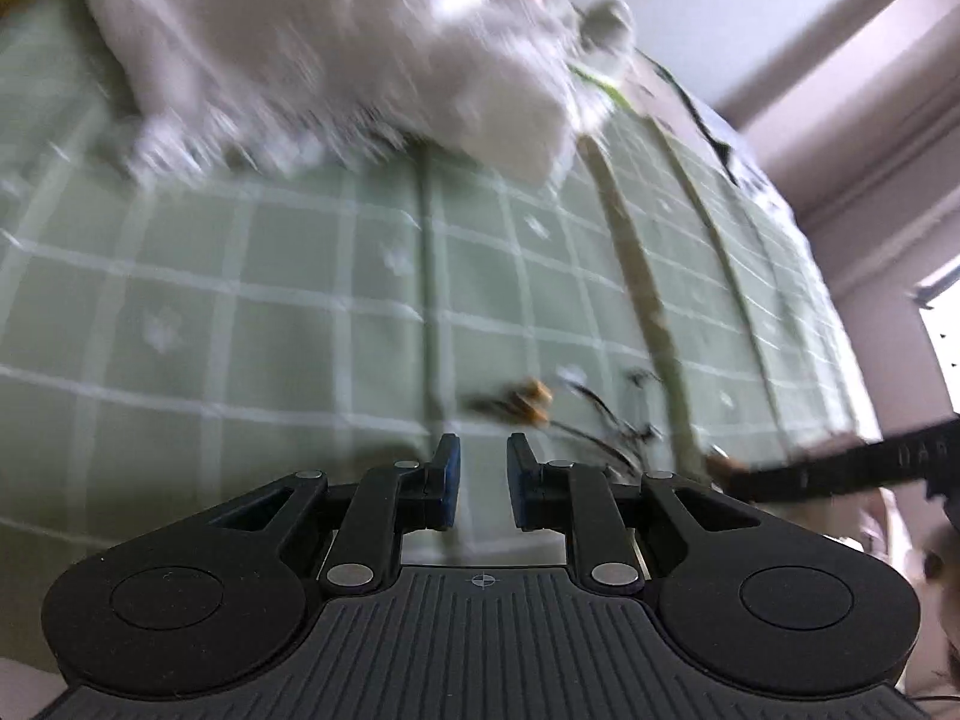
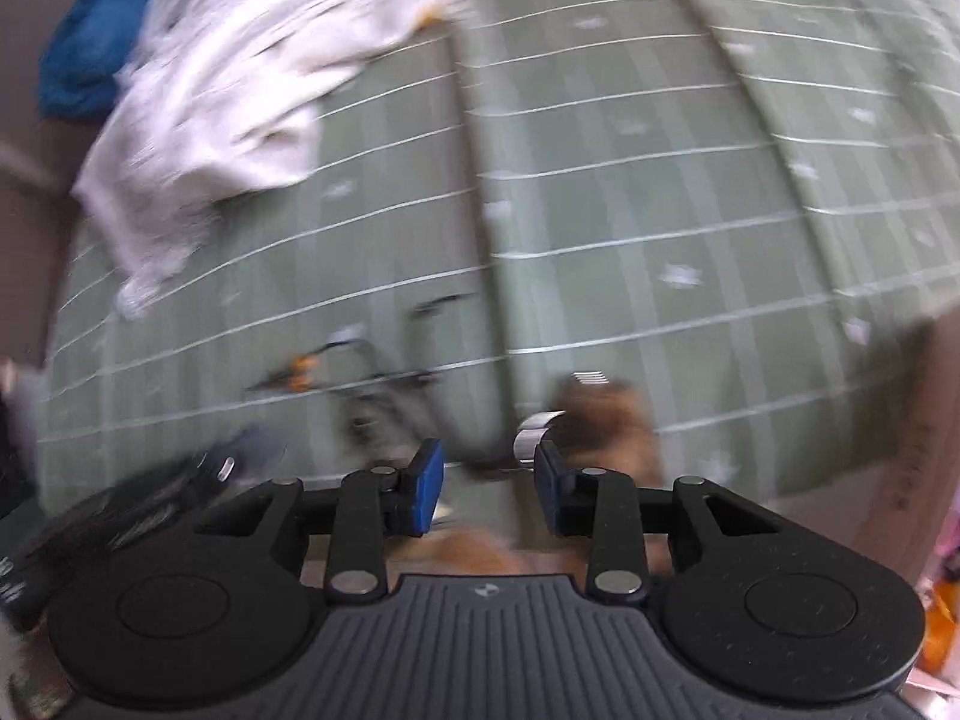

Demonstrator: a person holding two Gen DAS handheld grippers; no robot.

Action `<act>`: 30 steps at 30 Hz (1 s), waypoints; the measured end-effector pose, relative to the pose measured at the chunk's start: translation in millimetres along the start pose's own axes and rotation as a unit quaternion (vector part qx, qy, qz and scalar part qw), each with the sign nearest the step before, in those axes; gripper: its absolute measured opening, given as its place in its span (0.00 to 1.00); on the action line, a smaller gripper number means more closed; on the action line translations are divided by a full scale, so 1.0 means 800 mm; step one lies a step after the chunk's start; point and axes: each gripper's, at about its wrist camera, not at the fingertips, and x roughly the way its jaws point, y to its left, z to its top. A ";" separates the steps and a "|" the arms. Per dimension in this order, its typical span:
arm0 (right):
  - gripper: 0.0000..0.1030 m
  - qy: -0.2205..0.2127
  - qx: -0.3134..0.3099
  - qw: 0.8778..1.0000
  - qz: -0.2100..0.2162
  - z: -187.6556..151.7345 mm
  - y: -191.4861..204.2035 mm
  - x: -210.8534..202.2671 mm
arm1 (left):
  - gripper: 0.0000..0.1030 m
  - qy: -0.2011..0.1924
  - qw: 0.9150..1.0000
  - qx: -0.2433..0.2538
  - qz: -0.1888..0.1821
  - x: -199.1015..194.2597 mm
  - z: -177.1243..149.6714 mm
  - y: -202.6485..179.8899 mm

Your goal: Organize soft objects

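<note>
A crumpled white fluffy cloth (image 1: 336, 42) lies on the green checked bedsheet (image 1: 240, 300), far ahead of my left gripper (image 1: 483, 462). That gripper stands open by a narrow gap, with only sheet between its blue pads. The right wrist view shows the same white cloth (image 2: 228, 102) at the upper left. My right gripper (image 2: 489, 468) is open over the sheet (image 2: 660, 180) and grips nothing. A blurred brown furry thing (image 2: 606, 414) with a silver metal piece (image 2: 534, 432) lies just past its right fingertip. A small pale plush shape (image 1: 609, 24) sits beyond the cloth.
A thin black cable with orange plugs (image 1: 522, 405) lies on the sheet between the grippers, and shows as the cable (image 2: 300, 369) in the right view. A blue bundle (image 2: 90, 42) sits off the bed's far left. The left gripper's black body (image 2: 150, 498) is at lower left.
</note>
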 end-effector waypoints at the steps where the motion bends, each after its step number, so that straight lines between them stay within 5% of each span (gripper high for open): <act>1: 0.35 0.015 -0.012 1.000 0.001 0.003 0.012 0.007 | 0.18 -0.006 1.000 0.005 0.006 -0.001 0.005 -0.002; 6: 0.35 0.054 -0.045 0.996 -0.051 0.011 0.063 0.052 | 0.18 -0.024 0.998 0.055 0.013 -0.018 0.009 -0.012; 11: 0.35 0.088 -0.034 0.994 -0.055 0.019 0.087 0.085 | 0.18 -0.048 0.998 0.046 0.009 -0.035 0.021 -0.002; 14: 0.35 0.101 -0.024 0.994 0.026 0.018 0.106 0.079 | 0.18 -0.097 0.992 0.045 0.063 -0.057 0.028 0.010; 17: 0.35 0.071 -0.043 0.993 0.082 0.016 0.125 0.048 | 0.18 -0.107 0.993 0.009 0.053 -0.071 0.032 0.027; 24: 0.47 0.016 -0.088 0.994 -0.067 0.021 0.110 0.006 | 0.18 -0.029 0.998 0.024 -0.040 -0.041 0.016 0.002; 27: 0.48 0.054 -0.060 0.996 -0.039 0.009 0.095 0.015 | 0.18 -0.056 0.998 0.035 0.009 -0.050 0.018 0.001; 30: 0.48 0.067 -0.105 0.989 -0.081 -0.012 0.127 0.047 | 0.18 -0.076 0.993 0.048 0.072 -0.056 0.021 0.011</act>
